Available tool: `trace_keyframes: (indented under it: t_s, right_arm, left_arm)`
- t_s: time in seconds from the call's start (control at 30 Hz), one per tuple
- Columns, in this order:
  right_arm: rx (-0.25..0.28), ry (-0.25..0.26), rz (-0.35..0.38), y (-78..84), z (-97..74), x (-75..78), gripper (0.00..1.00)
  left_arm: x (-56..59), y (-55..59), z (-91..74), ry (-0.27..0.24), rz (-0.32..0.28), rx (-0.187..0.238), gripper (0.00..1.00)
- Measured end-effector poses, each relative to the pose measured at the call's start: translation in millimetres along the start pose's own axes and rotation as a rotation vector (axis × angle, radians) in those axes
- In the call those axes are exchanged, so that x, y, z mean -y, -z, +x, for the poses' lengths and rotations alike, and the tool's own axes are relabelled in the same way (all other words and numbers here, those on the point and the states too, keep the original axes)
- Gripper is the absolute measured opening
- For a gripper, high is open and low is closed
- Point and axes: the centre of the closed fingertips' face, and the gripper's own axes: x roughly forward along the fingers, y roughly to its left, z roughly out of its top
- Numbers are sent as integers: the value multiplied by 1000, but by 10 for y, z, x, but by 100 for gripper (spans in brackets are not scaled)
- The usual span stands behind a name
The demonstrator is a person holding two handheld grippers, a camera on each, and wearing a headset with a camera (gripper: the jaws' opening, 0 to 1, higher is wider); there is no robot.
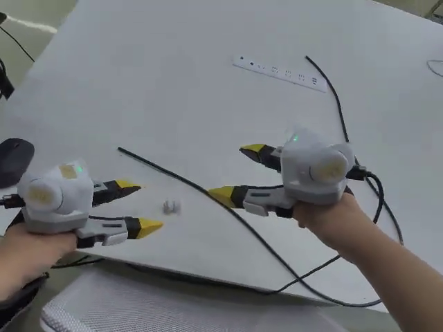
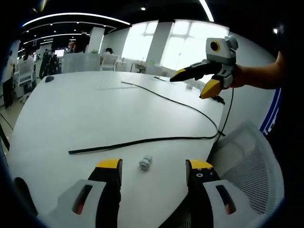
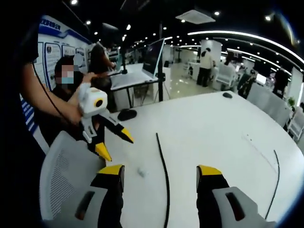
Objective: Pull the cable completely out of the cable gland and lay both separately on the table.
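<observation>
Cable [image 1: 166, 171]: it lies loose and nearly straight on the bench [image 1: 173, 90], free end pointing away from you, the rest trailing off the near edge. Nothing grips it.
Cable gland [image 1: 172, 206]: this small pale piece rests on the bench near the cable, on your side of it and not touching. No cable appears to run through it.
Left hand-held gripper [image 1: 142, 206]: you hold it low at the near edge, jaws apart and empty. It is aimed at the cable gland, which the left gripper view shows just ahead between the yellow tips.
Right hand-held gripper [image 1: 237, 173]: its jaws are apart and empty too. You hold it raised above the cable's middle stretch, clear of it.
Reason for the layout: cable and cable gland each lie alone and neither tool holds anything, which looks like the wanted end state.
Progress: by my judgement, finished or very nearly so.
Risk: the cable gland looks small and light, so a nudge from your left tips could roll it against the cable.
Background: a power strip [image 1: 280, 71] and its black lead [image 1: 339, 111] sit well apart at the far side.
</observation>
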Motion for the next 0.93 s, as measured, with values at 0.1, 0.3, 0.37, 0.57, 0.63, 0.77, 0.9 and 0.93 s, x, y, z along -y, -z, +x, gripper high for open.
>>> trace_keyframes:
  t_s: [0.1,0.3,0.37,0.57,0.63,0.77,0.9,0.93]
  right_arm:
    - [37,28,38,59,-169,9,64]
    - [69,75,137,302,-391,-3,70]
    - [70,84,156,408,-449,-28,71]
    - [55,127,209,758,-565,-55,76]
    - [50,133,210,859,-598,-85,77]
    - [62,140,232,982,-673,-131,84]
    - [33,132,216,1101,-699,-169,91]
    - [30,131,214,1118,-704,-163,93]
  left_arm:
    - [15,-100,-75,-11,-10,19,59]
    - [62,-209,-197,-20,-8,33,65]
    - [82,-229,-228,-22,-6,34,67]
    - [118,-228,-281,-28,9,35,71]
    - [120,-209,-281,-20,21,34,74]
    - [118,-154,-294,-26,50,11,76]
    - [122,-128,-295,-23,42,4,83]
    - [127,-112,-290,-20,42,-5,85]
